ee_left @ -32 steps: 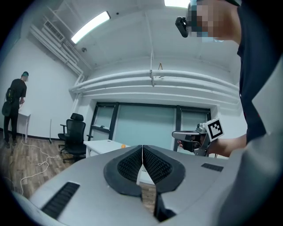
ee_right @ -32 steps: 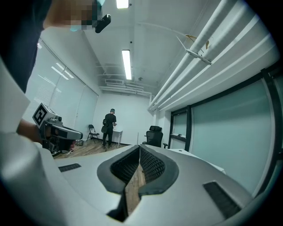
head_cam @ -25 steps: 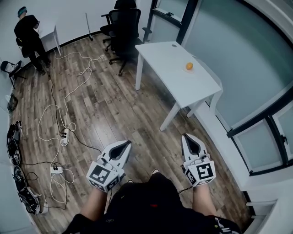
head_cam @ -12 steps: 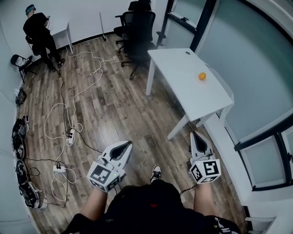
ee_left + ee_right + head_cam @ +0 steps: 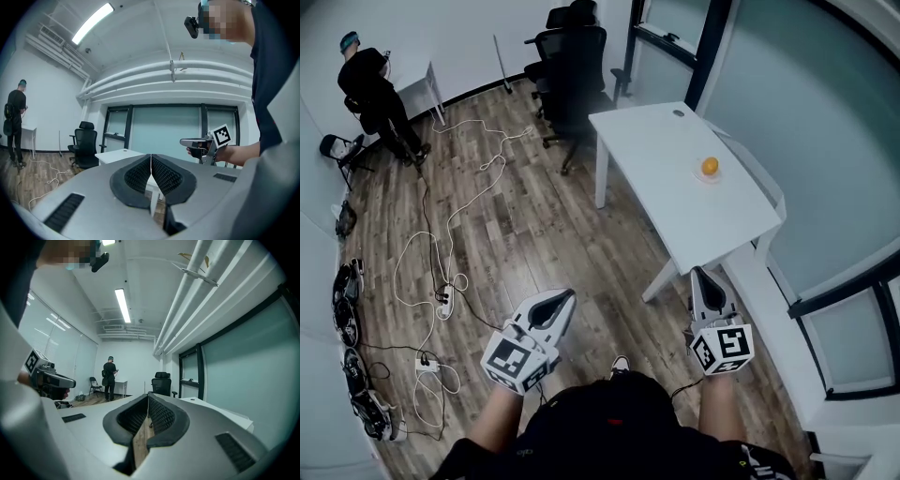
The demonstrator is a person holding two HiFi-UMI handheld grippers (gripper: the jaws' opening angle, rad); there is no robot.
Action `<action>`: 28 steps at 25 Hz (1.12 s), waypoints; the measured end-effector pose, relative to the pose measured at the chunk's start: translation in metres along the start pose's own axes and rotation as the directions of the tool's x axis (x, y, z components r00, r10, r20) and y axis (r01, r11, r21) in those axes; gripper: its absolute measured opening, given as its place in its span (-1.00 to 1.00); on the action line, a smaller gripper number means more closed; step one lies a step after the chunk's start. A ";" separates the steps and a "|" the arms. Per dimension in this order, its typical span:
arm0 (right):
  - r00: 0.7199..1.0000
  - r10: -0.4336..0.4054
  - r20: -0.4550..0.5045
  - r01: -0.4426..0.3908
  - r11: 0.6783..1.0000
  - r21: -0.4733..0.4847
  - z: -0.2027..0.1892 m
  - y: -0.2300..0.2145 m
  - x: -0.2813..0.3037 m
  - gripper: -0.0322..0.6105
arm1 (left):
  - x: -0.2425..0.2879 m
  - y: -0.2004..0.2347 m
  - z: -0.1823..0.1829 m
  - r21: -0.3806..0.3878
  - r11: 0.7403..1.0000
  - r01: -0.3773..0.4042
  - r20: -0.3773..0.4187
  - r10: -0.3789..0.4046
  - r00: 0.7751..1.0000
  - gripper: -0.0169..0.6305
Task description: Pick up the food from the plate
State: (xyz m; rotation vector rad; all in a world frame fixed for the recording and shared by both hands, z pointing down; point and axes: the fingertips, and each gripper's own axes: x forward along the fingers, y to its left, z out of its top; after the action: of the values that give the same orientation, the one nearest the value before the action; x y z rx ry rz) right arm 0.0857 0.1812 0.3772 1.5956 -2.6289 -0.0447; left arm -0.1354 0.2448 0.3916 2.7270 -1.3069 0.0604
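An orange round food [image 5: 710, 167] sits on a small white plate [image 5: 701, 177] near the far right edge of the white table [image 5: 670, 164] in the head view. My left gripper [image 5: 566, 296] hovers over the wood floor, well short of the table, jaws shut and empty. Close to the table's near corner my right gripper [image 5: 699, 273] is also shut with nothing in it. In the left gripper view the left gripper [image 5: 151, 155] points at the table [image 5: 117, 155], with the right gripper [image 5: 185, 140] seen at the right. The right gripper [image 5: 148, 395] has its pads touching in its own view.
Black office chairs [image 5: 572, 56] stand beyond the table's far end. White cables [image 5: 441, 253] and power strips lie across the floor at left. A person [image 5: 370, 84] in black stands at a small desk in the far left corner. Glass walls [image 5: 825, 112] run along the right.
I have moved forward: the table and the orange food sit nearer and lower in the head view, and my right gripper now reaches close to the table's near corner. Both grippers stay shut.
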 end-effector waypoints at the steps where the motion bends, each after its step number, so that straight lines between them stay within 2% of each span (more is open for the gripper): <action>1: 1.000 0.000 -0.001 0.000 1.000 0.005 -0.001 -0.012 0.007 -0.82 | 0.013 0.001 0.000 -0.001 1.000 -0.002 -0.008 0.002 1.000 -0.88; 10: 0.999 -0.031 -0.033 0.032 0.998 0.052 -0.022 -0.127 0.043 -0.82 | 0.124 0.004 -0.003 -0.020 0.999 -0.026 -0.064 0.025 0.998 -0.88; 14: 0.998 -0.024 -0.055 0.029 0.996 0.080 -0.041 -0.163 0.059 -0.82 | 0.163 0.001 -0.008 -0.022 0.999 -0.033 -0.090 0.030 0.995 -0.88; 18: 0.998 0.000 -0.069 0.007 0.995 0.095 -0.056 -0.171 0.082 -0.82 | 0.184 0.012 -0.015 -0.021 0.999 -0.031 -0.114 0.028 0.993 -0.88; 22: 0.996 0.032 -0.080 -0.030 0.999 0.035 -0.060 -0.162 0.106 -0.82 | 0.201 0.039 -0.019 -0.047 0.999 -0.023 -0.123 0.017 0.992 -0.88; 28: 0.990 -0.064 -0.123 0.067 0.997 0.023 -0.068 -0.189 0.149 -0.82 | 0.258 0.081 -0.021 -0.039 0.996 0.086 -0.114 -0.090 0.989 -0.88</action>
State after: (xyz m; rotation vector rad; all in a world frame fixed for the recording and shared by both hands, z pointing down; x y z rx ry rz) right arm 0.1893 -0.0373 0.4396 1.6369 -2.4961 0.0837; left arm -0.0369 -0.0026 0.4414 2.7038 -1.1461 0.1830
